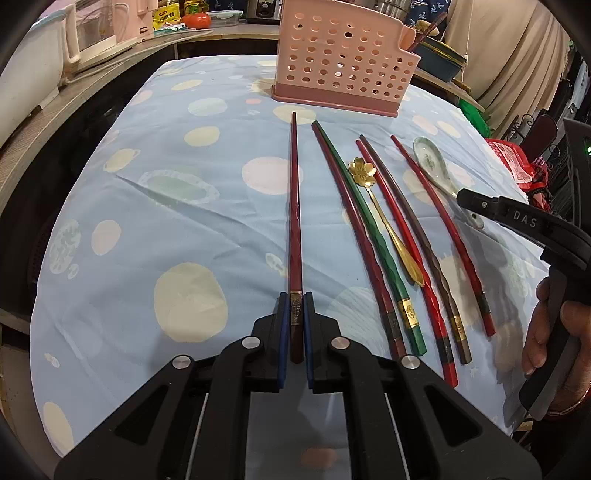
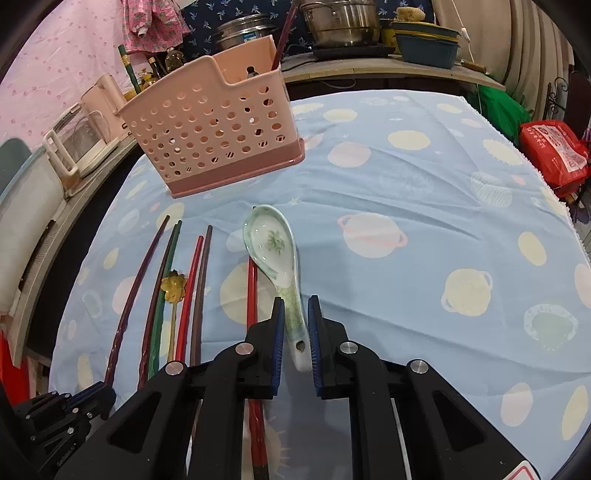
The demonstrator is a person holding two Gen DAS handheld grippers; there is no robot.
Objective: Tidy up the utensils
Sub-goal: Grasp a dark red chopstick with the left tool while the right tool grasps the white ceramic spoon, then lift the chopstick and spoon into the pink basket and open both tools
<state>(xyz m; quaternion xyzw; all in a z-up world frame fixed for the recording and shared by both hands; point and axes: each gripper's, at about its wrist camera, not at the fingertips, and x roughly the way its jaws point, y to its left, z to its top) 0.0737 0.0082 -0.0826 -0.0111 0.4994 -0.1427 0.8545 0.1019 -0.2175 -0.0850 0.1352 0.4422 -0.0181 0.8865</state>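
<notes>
My left gripper (image 1: 295, 295) is shut on the thick end of a dark red chopstick (image 1: 294, 206), which points away toward the pink perforated utensil holder (image 1: 340, 62). Several more chopsticks (image 1: 373, 236) and a gold flower spoon (image 1: 364, 171) lie side by side to its right. In the right wrist view my right gripper (image 2: 296, 301) has its jaws around the handle of the white-green ceramic spoon (image 2: 275, 247), with small gaps on both sides. A red chopstick (image 2: 252, 291) lies just left of the spoon. The holder (image 2: 210, 125) stands behind, with a chopstick (image 2: 282, 37) in it.
The table carries a blue planet-print cloth (image 2: 424, 221). A counter with a kettle (image 2: 79, 140) runs along the left. Pots (image 2: 340, 22) and a blue tub (image 2: 428, 44) stand behind. A red packet (image 2: 554, 155) lies off the table's right edge.
</notes>
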